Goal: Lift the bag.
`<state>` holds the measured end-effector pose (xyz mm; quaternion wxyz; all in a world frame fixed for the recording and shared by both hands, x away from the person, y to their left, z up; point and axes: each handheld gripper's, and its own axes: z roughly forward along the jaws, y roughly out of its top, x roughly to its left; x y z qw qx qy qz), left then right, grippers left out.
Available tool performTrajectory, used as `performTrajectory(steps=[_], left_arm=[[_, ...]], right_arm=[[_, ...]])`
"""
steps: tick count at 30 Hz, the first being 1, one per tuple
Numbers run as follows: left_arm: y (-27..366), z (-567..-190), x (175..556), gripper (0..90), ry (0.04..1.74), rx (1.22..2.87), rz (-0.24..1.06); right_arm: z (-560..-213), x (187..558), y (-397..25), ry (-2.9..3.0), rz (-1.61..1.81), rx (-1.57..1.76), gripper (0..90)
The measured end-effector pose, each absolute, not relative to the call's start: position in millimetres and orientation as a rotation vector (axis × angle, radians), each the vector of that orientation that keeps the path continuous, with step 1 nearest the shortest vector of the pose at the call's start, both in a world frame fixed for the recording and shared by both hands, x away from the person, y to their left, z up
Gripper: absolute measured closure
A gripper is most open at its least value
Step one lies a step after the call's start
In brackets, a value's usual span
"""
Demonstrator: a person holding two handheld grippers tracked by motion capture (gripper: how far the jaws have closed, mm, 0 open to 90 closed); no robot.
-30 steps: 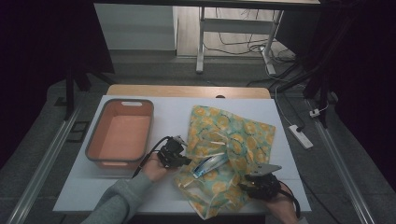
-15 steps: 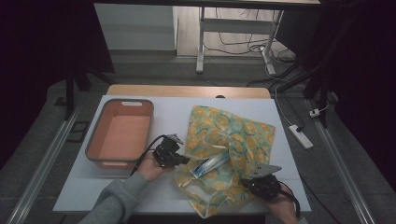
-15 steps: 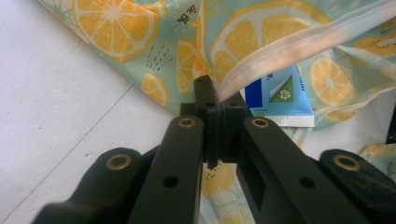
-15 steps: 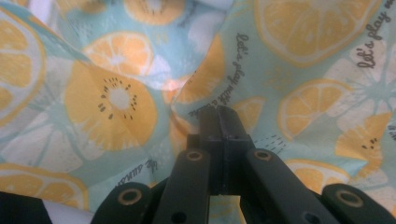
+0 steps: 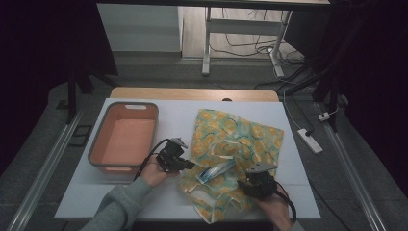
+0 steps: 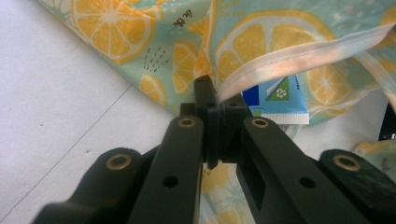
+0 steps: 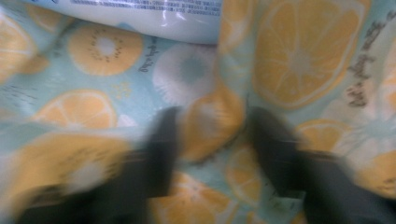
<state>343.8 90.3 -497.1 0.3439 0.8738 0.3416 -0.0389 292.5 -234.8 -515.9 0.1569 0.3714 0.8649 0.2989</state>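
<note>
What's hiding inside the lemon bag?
A blue and white carton lies in the mouth of the lemon bag, one end poking out under the pale hem. Cloth covers the bag's inside farther back.

This looks like a lab or recording room set up for filming, not a home. A white table [image 5: 120, 202] stands alone on grey carpet in a dim space, with metal rails [image 5: 43, 178] running along the floor at both sides. Behind it, loose cables [image 5: 250, 45] trail under a bare metal-legged desk [image 5: 208, 43], and a power strip [image 5: 309, 140] lies on the floor.
</note>
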Motion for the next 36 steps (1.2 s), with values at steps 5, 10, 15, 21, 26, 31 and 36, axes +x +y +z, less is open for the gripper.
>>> performTrajectory(steps=[5, 10, 15, 21, 26, 31, 36], left_arm=[[97, -493, 343, 89.1, 0.889, 2.24, -0.109], [111, -473, 338, 89.2, 0.873, 2.167, -0.103], [133, -444, 328, 89.2, 0.851, 2.07, -0.084], [149, -422, 318, 89.4, 0.807, 1.999, -0.082], [159, -402, 308, 89.4, 0.772, 1.957, -0.039], [171, -395, 304, 89.4, 0.778, 1.917, -0.036], [172, -398, 305, 89.3, 0.792, 1.917, -0.05]], right_arm=[[-509, 288, -244, 2.491, 0.925, 1.048, 90.0], [-473, 279, -258, 2.355, 1.129, 0.975, 90.0], [-441, 279, -272, 2.245, 1.268, 0.925, 90.0], [-417, 294, -272, 2.223, 1.327, 0.861, 90.0], [-397, 299, -263, 2.191, 1.388, 0.78, 90.0], [-386, 300, -259, 2.172, 1.406, 0.756, 90.0], [-392, 306, -264, 2.183, 1.393, 0.798, 90.0]])
